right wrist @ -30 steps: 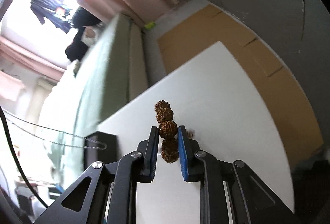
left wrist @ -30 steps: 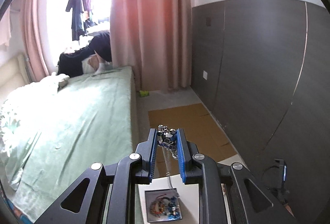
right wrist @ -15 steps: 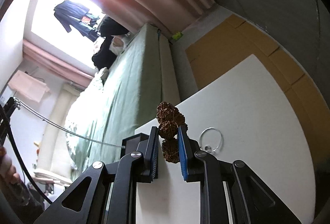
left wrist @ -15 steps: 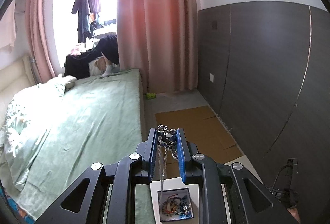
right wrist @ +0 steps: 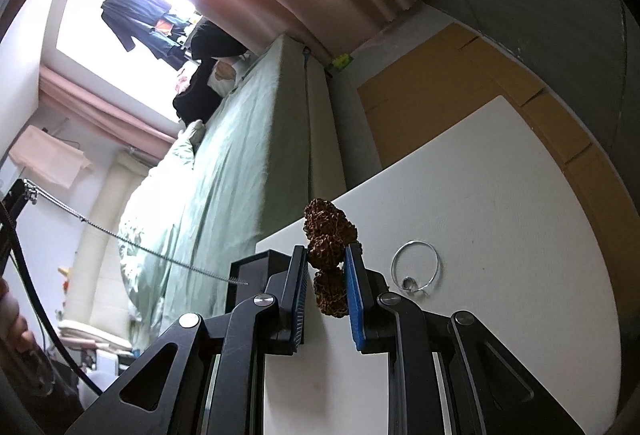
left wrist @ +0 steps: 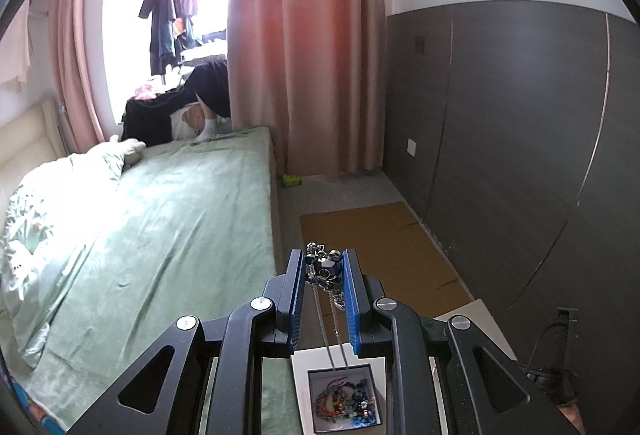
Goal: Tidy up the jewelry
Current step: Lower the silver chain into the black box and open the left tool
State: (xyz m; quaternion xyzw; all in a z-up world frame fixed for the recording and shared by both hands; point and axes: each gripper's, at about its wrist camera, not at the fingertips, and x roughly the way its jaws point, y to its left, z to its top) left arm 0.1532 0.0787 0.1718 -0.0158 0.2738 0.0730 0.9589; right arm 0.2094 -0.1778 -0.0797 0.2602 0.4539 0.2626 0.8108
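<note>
While daylight pours through a bedroom window hung with clothes, the left gripper is clenched on a silver chain necklace, its beaded blue cluster pinched between the blue pads and its two strands dangling straight down. The strands hang towards an open jewelry box on the white table, where a tangle of coloured bead bracelets lies inside; whether the chain ends touch the box cannot be made out. In the right wrist view, the right gripper grasps a brown seed-bead bracelet, knobbly beads bunched above and below its pads, held over the same white table. Just beside that gripper, a thin silver bangle lies flat on the tabletop. The necklace's chain also crosses the left of that view, stretched taut towards a dark box at the table's edge. A green-sheeted bed, pink curtains and flattened cardboard on the floor fill the background.
</note>
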